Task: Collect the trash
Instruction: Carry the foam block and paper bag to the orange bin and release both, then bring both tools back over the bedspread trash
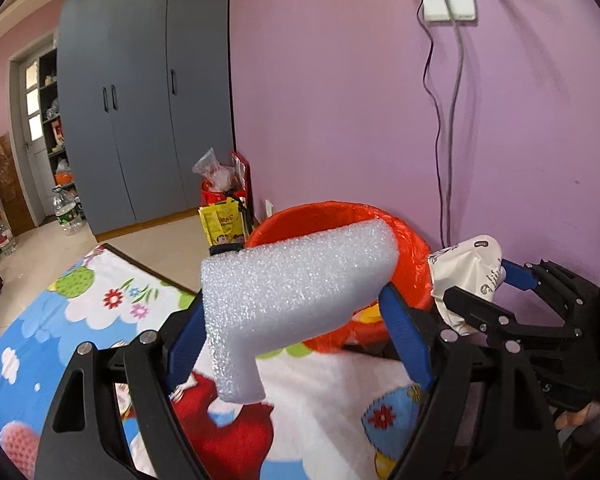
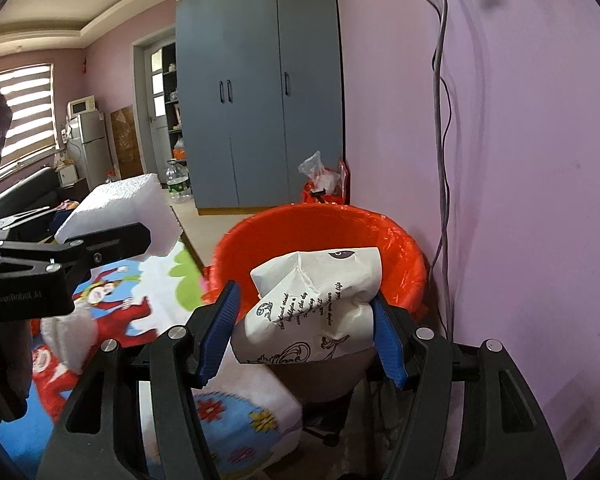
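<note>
Even daylight is admitted through the striped blinds [image 2: 28, 112], mild motion blur is noted throughout, and strong fisheye bending with black vignetted corners is recorded.

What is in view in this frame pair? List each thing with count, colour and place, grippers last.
foam block: 1, white, between the left gripper's pads
crumpled paper bag: 1, white with dark print, between the right gripper's pads
trash bin: 1, orange with orange liner, by the purple wall
play mat: 1, multicoloured cartoon print, on the floor
wardrobe: 1, grey-blue, far wall
water bottles: several, clear, on the floor near the doorway
left gripper: black, blue pads, holding the foam
right gripper: black, blue pads, holding the bag
</note>
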`<action>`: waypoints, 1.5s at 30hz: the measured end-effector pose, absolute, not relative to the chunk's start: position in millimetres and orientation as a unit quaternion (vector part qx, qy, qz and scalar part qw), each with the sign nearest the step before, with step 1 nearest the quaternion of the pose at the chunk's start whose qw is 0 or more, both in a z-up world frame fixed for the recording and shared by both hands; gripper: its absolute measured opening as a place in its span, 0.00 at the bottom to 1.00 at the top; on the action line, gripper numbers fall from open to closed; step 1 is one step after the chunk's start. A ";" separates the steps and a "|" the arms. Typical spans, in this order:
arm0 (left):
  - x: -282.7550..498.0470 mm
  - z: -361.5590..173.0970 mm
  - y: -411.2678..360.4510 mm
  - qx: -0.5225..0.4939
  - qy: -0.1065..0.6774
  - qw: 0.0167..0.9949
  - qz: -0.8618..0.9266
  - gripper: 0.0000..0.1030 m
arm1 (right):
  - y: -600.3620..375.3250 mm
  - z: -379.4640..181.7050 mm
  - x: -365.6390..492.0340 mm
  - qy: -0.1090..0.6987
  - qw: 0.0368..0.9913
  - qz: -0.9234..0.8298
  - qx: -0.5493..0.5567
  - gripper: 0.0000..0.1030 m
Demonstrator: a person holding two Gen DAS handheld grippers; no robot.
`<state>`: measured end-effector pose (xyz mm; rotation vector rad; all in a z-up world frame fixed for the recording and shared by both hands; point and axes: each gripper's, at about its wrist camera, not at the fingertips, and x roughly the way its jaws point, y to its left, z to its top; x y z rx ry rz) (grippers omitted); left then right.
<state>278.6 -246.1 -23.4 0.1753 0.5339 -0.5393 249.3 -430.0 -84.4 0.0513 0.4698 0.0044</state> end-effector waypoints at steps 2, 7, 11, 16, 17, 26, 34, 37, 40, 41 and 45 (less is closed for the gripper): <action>294.3 -26.2 -255.4 0.085 0.266 0.923 -0.266 0.77 | -436.4 -90.4 261.5 0.237 0.971 0.000 0.025 0.58; 329.0 -35.6 -274.7 0.086 0.276 0.918 -0.272 0.77 | -446.4 -105.6 283.9 0.243 0.970 -0.005 0.024 0.58; 358.0 -43.5 -292.1 0.093 0.283 0.915 -0.273 0.78 | -453.4 -116.7 303.5 0.250 0.968 -0.006 0.023 0.59; 389.5 -50.5 -311.2 0.085 0.294 0.913 -0.269 0.80 | -456.4 -128.4 324.2 0.257 0.966 -0.001 0.022 0.60; 394.6 -52.4 -312.8 0.084 0.296 0.914 -0.265 0.82 | -455.5 -130.4 327.1 0.259 0.966 -0.001 0.018 0.64; 383.5 -37.2 -292.8 0.087 0.280 0.928 -0.230 0.91 | -455.6 -121.0 298.5 0.252 0.967 -0.012 0.031 0.75; 317.8 -7.7 -238.0 0.096 0.253 0.944 -0.188 0.95 | -434.4 -94.9 240.2 0.244 0.969 -0.011 0.044 0.75; 289.2 2.3 -212.7 0.088 0.245 0.949 -0.177 0.95 | -420.8 -88.9 219.5 0.244 0.969 -0.008 0.044 0.75; 258.9 9.2 -182.5 0.078 0.241 0.953 -0.168 0.95 | -405.3 -82.9 201.1 0.245 0.968 -0.001 0.048 0.75; 247.0 10.4 -170.5 0.078 0.239 0.955 -0.161 0.95 | -397.6 -79.6 194.6 0.245 0.969 0.002 0.043 0.75; 213.4 12.0 -135.0 0.088 0.233 0.958 -0.140 0.95 | -372.3 -66.1 177.7 0.235 0.971 0.017 0.033 0.75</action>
